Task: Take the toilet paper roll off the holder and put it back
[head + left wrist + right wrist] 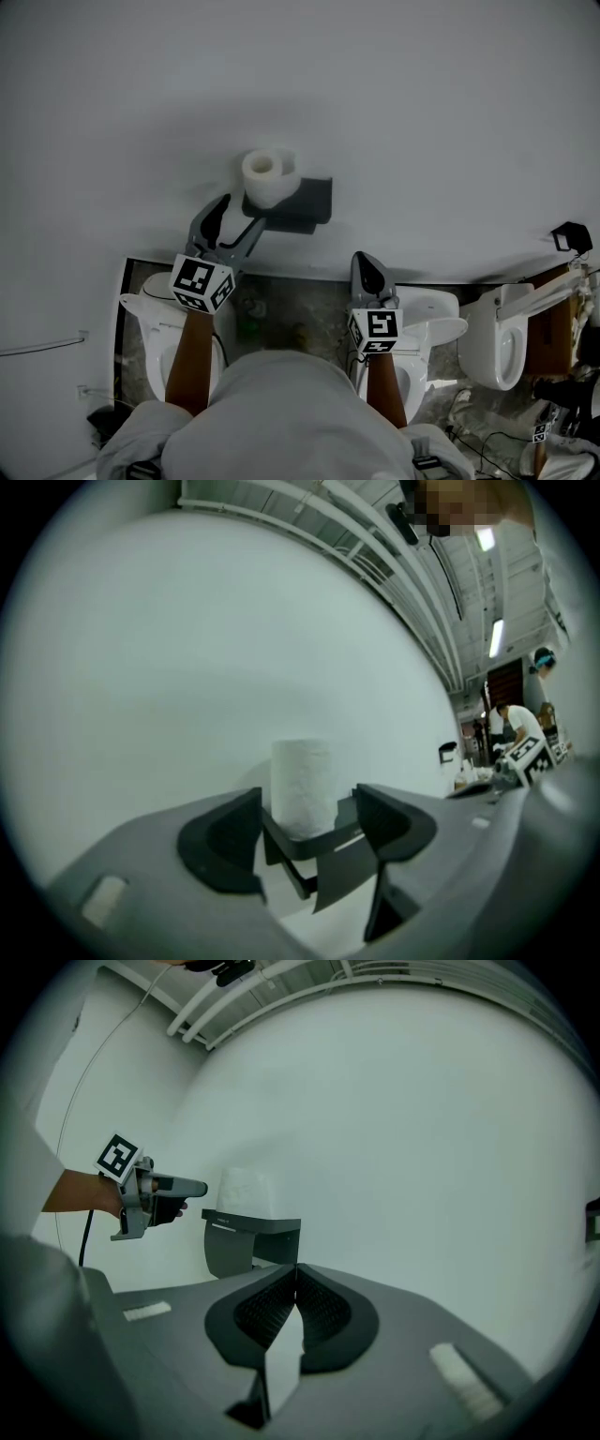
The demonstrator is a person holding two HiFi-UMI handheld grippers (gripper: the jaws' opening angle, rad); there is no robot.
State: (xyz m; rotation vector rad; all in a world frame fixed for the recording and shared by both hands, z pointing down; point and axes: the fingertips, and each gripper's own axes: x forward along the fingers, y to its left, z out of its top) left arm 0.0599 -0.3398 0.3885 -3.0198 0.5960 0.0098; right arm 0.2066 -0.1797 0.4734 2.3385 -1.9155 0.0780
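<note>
At left, we see the left gripper [234, 223] released, its jaws standing wide apart and grasping nothing, with its tips close to the holder [305, 202]. In the left gripper view, the toilet paper roll [270, 175] stands upright on that dark holder, framed between the two jaws but beyond them and clear of both pads. The holder is fixed to the pale wall [422, 112]. At right, the right gripper [366, 261] is clenched on nothing, well apart from the roll.
</note>
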